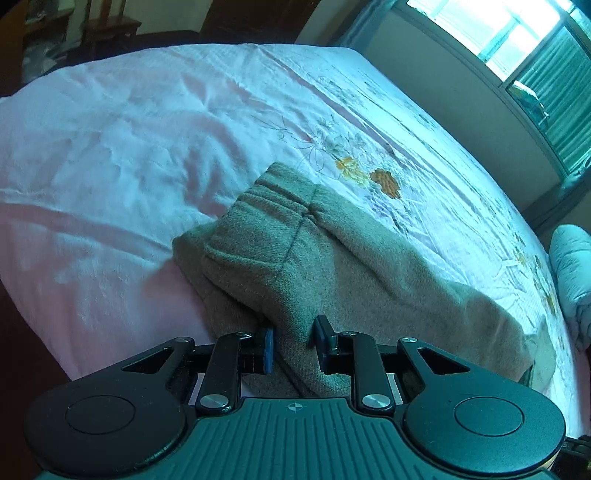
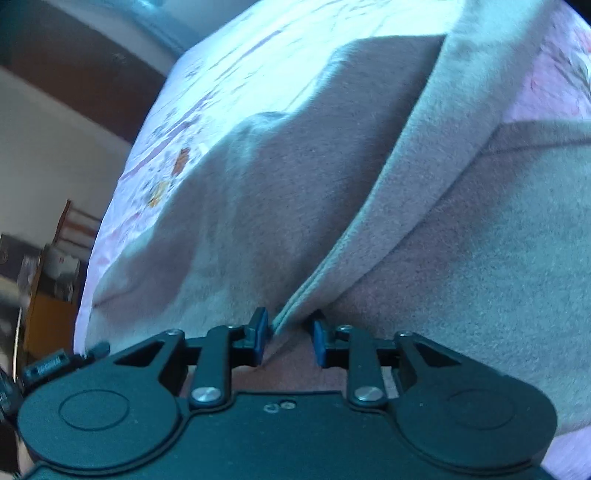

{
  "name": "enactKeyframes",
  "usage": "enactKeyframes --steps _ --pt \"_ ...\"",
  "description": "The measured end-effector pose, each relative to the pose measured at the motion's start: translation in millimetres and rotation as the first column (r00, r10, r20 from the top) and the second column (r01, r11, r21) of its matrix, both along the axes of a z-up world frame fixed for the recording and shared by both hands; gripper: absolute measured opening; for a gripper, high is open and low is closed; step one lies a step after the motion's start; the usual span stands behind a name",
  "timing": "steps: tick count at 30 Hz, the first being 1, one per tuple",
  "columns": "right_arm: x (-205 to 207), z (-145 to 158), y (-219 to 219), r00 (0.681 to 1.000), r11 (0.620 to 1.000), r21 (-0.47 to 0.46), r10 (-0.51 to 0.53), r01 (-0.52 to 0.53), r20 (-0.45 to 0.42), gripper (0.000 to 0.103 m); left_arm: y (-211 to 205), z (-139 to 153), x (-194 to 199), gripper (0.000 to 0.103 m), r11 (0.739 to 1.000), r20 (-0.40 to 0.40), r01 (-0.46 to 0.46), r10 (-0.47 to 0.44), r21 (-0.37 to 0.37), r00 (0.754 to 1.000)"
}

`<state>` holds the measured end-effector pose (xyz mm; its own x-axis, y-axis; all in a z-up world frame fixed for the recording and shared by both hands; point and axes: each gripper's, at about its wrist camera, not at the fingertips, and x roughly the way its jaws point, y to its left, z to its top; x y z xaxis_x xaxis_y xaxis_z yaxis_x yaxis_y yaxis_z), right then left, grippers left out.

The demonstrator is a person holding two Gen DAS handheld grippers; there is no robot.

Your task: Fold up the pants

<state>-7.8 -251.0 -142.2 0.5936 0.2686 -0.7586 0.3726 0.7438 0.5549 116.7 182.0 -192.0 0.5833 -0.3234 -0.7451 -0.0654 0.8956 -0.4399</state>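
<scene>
Both claws released: left gripper point(image 1: 293, 345) and right gripper point(image 2: 289, 338) astride pants point(image 1: 303, 254) folds, lower centre, on bed point(image 1: 110, 147).

A bed point(image 1: 147, 155) with a pink flowered sheet fills the room. Daylight comes through a window point(image 1: 517, 40) with green curtains above a beige wall point(image 1: 443, 85). Dark wooden furniture point(image 1: 110, 29) stands beyond the bed's far end; an orange cabinet point(image 2: 51, 325) shows beside it.

Fuzzy matt fleece pants point(image 1: 332, 251) lie on smooth, creased cotton bedsheet point(image 1: 129, 147).
</scene>
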Motion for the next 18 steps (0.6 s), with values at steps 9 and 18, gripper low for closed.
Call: enactKeyframes --steps 9,18 --pt "-12 -4 1 1.000 0.999 0.034 -0.023 0.023 0.011 0.000 8 1 6 0.023 1.000 0.024 0.002 -0.003 0.011 1.000" --pt "-43 25 47 0.980 0.984 -0.066 0.169 -0.163 0.108 0.000 33 3 7 0.023 0.999 0.037 0.002 -0.004 0.047 0.999"
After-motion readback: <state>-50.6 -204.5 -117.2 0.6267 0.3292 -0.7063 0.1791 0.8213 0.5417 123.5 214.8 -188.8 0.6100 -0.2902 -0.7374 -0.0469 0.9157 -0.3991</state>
